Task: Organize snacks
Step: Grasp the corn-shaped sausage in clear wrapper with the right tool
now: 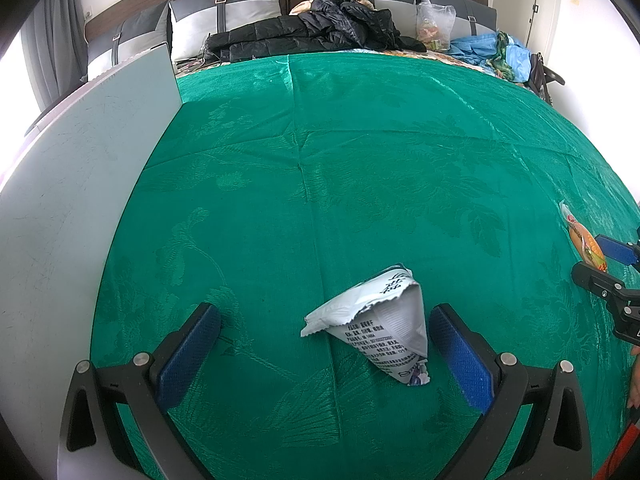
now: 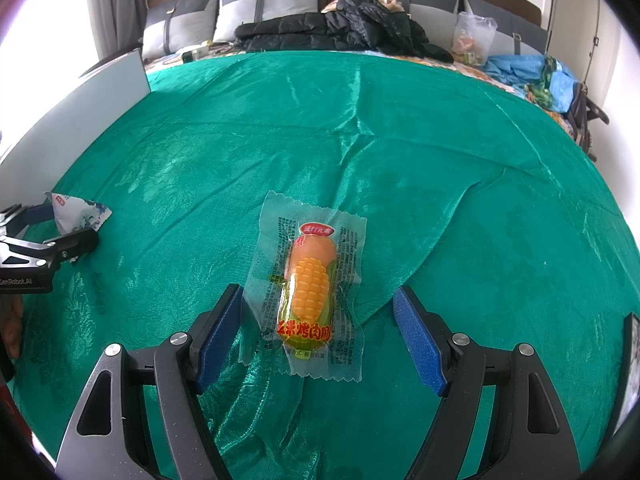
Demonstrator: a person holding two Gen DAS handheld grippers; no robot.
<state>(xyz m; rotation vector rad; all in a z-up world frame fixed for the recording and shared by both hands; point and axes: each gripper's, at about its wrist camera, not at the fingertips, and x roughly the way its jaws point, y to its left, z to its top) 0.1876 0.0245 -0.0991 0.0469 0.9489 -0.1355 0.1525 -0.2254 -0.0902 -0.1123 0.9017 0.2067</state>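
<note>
Left gripper [image 1: 325, 334] spread wide over green cloth [image 1: 360, 160], gripping nothing; white triangular snack packet [image 1: 376, 328] lying between the pads (nearer the right one, not touching). Right gripper [image 2: 318, 326] likewise wide, empty, straddling corn sausage packet [image 2: 310, 288]; left pad at the wrapper's edge.

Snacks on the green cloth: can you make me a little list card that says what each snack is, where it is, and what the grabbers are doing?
surface: green cloth spread over a bed
snack one: pale triangular packet, lying between the open jaws of the left hand-held gripper, nearer its right finger, not gripped
snack two: corn sausage in a clear wrapper, lying between the open jaws of the right hand-held gripper, not gripped
at the side: pale board
far end: black jacket, cushions
</note>
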